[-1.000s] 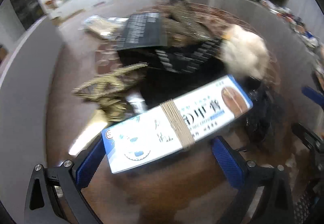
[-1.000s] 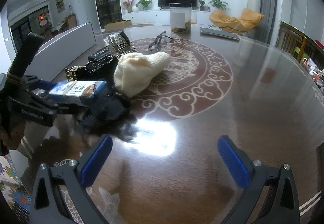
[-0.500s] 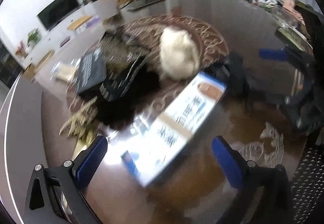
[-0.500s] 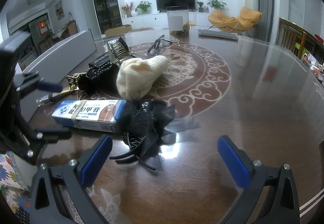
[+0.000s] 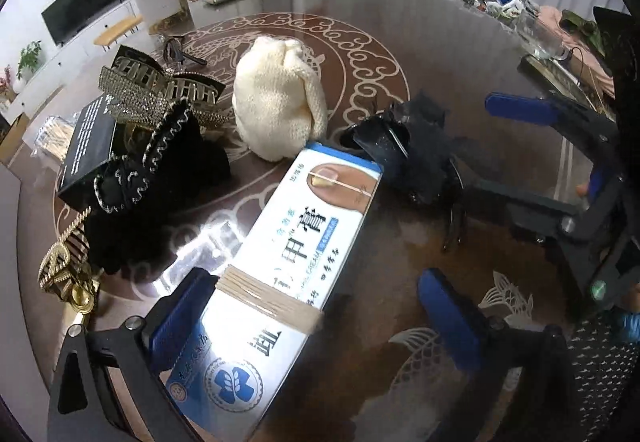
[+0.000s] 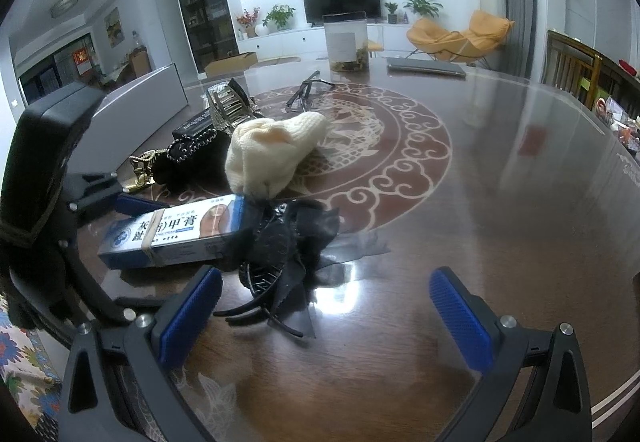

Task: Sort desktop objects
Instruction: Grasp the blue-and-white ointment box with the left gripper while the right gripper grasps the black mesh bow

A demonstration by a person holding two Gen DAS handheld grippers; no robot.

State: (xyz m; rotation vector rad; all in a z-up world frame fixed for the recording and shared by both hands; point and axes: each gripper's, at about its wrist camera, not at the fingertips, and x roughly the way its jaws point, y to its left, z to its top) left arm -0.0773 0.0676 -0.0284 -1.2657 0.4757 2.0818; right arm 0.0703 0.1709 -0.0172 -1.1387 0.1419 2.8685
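Tabletop (image 6: 500, 202): dark wood, objects crowding its left half. Cream knit hat (image 5: 276, 102) is sitting mid-cluster. Ointment box (image 5: 280, 282) is lying flat, its far end touching the black hair clip (image 6: 280, 254). You're holding the left hand-held gripper (image 5: 316, 326) spread wide around the box, one pad beside it, nothing clamped. Right hand-held gripper (image 6: 324, 318) is hovering open, empty, near the clip. Likely step: box placement; next, lining up on the clip.

The table (image 6: 500, 202) is dark wood, very glossy — it reflects light. The cream hat (image 6: 272, 150) is rough knitted cloth. The blue-white box (image 5: 288, 262) looks like smooth printed cardboard — slightly shiny.
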